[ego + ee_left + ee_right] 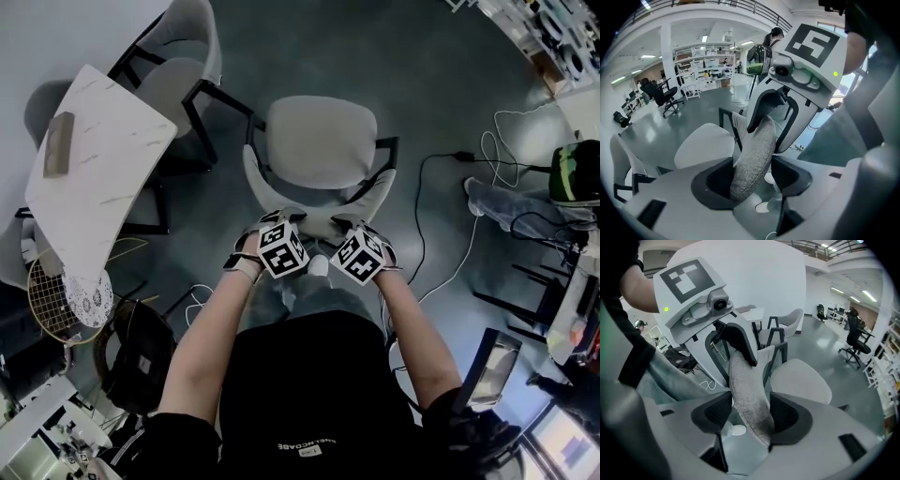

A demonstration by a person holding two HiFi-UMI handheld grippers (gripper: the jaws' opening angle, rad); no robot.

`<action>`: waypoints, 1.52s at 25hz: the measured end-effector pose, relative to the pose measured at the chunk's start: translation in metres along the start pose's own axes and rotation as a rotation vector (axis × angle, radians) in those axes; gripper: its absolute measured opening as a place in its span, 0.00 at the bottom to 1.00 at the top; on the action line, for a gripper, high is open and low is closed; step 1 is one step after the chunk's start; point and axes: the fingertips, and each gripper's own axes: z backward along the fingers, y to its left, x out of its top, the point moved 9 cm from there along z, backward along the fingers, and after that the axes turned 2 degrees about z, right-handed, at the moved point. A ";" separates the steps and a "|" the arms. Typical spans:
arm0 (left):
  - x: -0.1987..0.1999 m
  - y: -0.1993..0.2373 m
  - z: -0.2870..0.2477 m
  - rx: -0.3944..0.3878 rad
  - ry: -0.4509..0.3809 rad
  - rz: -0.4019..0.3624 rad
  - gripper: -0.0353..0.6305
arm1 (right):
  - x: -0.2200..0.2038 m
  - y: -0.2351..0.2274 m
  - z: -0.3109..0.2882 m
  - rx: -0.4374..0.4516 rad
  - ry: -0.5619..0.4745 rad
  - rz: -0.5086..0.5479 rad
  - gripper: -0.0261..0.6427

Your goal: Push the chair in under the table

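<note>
The left gripper (752, 174) and right gripper (749, 417) sit side by side, each with its jaws closed narrowly onto the top rim of the padded backrest (754, 150) of the grey fabric chair with a black frame (322, 141). The padding looks soft over a stiff shell and the chair fairly light, so this rim seems a sound hold. The seat lies just ahead of both grippers, while the white marble-topped table (103, 159) stands well apart, ahead and to their left.
</note>
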 end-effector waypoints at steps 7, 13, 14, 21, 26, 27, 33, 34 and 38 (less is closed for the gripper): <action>0.001 0.003 -0.002 -0.052 0.027 -0.017 0.42 | 0.002 -0.001 -0.010 0.009 0.048 0.046 0.40; 0.007 0.007 -0.003 -0.086 0.075 -0.013 0.41 | 0.008 -0.001 -0.022 0.053 0.188 0.080 0.39; 0.008 0.008 -0.003 -0.091 0.083 -0.010 0.41 | 0.008 -0.001 -0.027 0.046 0.225 0.112 0.38; 0.010 0.009 -0.006 -0.111 0.121 0.014 0.41 | -0.002 0.009 -0.047 -0.056 0.290 0.346 0.27; 0.007 0.002 -0.006 -0.134 0.153 0.030 0.41 | -0.001 0.014 -0.046 -0.004 0.298 0.332 0.25; 0.006 -0.002 -0.006 -0.137 0.158 0.032 0.41 | -0.003 0.017 -0.045 -0.001 0.297 0.335 0.25; -0.005 -0.026 -0.007 -0.129 0.164 0.036 0.41 | -0.015 0.040 -0.046 0.006 0.280 0.347 0.24; -0.007 -0.029 -0.007 -0.126 0.163 0.037 0.41 | -0.016 0.043 -0.046 0.008 0.278 0.346 0.24; -0.012 -0.040 -0.011 -0.128 0.169 0.051 0.41 | -0.020 0.051 -0.047 0.013 0.278 0.352 0.24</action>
